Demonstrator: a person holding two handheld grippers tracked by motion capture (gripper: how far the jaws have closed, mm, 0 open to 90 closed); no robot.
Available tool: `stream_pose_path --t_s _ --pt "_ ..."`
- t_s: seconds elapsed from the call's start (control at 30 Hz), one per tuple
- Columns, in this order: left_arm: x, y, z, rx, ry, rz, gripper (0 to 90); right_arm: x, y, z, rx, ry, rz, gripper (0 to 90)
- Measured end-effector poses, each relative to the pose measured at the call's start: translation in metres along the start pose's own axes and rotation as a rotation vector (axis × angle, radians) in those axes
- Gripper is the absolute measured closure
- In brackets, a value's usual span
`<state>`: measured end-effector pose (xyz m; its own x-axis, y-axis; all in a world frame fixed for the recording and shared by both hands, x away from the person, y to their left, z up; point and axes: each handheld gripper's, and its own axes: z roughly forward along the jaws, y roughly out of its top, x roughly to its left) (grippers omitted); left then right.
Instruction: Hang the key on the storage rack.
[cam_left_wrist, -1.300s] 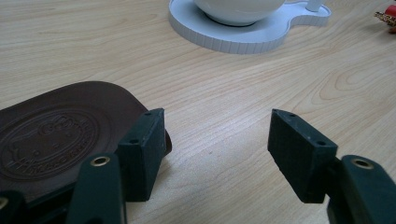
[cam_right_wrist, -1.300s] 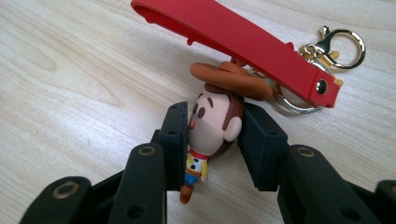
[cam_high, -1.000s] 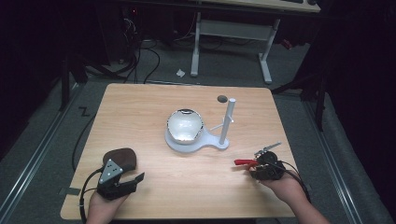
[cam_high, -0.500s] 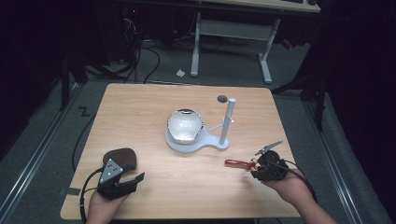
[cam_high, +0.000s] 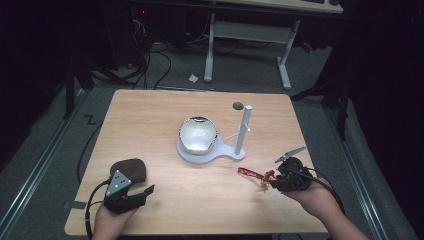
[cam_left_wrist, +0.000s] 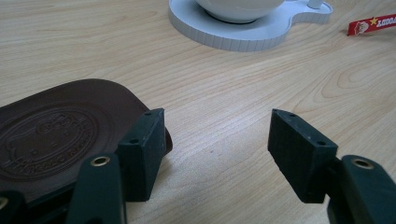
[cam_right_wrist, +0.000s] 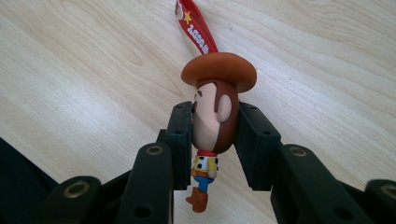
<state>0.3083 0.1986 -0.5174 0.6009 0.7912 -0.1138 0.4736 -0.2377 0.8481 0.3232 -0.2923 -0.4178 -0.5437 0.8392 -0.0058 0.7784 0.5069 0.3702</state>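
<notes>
A small cowboy figure (cam_right_wrist: 217, 107) with a brown hat hangs head-up between the pads of my right gripper (cam_right_wrist: 215, 126), which is shut on its head. Its red strap (cam_right_wrist: 196, 28) trails away over the wood. From above, the right gripper (cam_high: 274, 181) is at the table's front right, with the figure (cam_high: 266, 179) and strap (cam_high: 250, 173) pointing left. My left gripper (cam_high: 140, 192) rests at the front left, open and empty. A brown embossed leather pad (cam_left_wrist: 56, 130) lies beside and partly under the left jaw of the left gripper (cam_left_wrist: 217, 140).
A white stand base (cam_high: 220, 150) in mid-table carries a shiny bowl (cam_high: 197, 134) and an upright post (cam_high: 243, 129) with a side peg. A dark round hole (cam_high: 238, 106) sits behind it. Desk legs and cables lie on the floor beyond the table.
The right gripper has lifted a little with the cowboy figure in its grip, and the red strap has shifted left. The left gripper has stayed put.
</notes>
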Motion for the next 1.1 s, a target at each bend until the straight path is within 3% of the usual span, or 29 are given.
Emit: stream_pose_path --t_s 0.83,1.1 --pt "0.001 0.0 0.0 0.001 -0.001 0.001 36.8 0.005 0.024 -0.052 -0.044 0.016 -0.01 68.1" --pt "0.001 0.0 0.0 0.003 -0.001 0.001 36.8 0.008 0.036 -0.066 -0.004 0.029 -0.031 68.1"
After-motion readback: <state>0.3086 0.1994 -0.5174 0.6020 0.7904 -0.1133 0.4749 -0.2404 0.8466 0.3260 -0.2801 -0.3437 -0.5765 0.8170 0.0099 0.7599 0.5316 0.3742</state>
